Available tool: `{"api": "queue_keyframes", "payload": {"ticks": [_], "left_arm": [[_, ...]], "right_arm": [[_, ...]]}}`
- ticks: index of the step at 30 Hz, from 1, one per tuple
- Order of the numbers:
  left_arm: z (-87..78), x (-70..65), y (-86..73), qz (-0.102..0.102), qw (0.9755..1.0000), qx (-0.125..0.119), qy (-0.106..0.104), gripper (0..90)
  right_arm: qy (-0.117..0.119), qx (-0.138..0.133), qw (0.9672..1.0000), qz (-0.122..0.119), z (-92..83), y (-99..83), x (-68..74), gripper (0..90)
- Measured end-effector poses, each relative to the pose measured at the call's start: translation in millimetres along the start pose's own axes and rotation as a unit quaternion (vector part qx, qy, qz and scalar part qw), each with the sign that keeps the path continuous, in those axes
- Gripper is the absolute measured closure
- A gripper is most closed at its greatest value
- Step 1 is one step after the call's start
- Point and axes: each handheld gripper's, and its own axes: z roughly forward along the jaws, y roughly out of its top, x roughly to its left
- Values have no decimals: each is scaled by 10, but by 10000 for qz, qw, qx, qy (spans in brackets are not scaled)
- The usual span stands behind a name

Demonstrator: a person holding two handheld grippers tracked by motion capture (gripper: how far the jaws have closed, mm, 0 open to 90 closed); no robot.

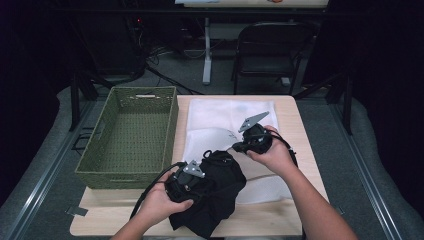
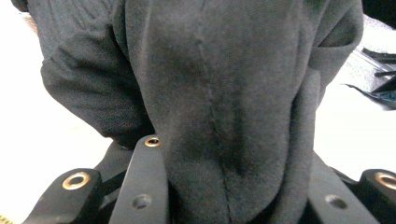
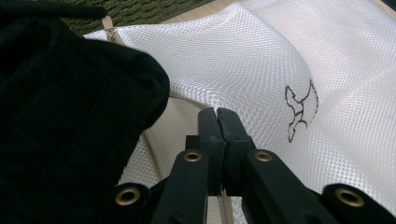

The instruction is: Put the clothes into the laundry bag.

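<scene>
On the left half of your table stands a green woven basket (image 1: 131, 135), rectangular, with slanted walls and a handle slot in its far end; nothing lies inside it. Just beside it, on the pale wood table (image 1: 295, 130), spreads a white mesh bag (image 1: 227, 117), a fine net fabric with a small dark outline emblem stitched on it (image 3: 301, 109) and a zip along its edge. Your right gripper (image 3: 217, 114) has its jaws pressed together on the rim of that mesh bag, lifting the edge so the mouth gapes. Your left gripper (image 1: 192, 182) is clamped on a black garment (image 2: 224, 93), a soft, matte, fleecy cloth with a seam down its middle, bunched thick between the jaws. That garment sits at the near edge of the table, touching the mesh bag's open mouth.
</scene>
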Motion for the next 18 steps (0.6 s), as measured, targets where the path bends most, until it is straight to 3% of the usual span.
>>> {"api": "queue_keyframes", "payload": {"ticks": [18], "left_arm": [[143,-34,-2,61,9998,97,-139,696]], "right_arm": [[-13,-102,9999,-4,-24,23,6,893]]}}
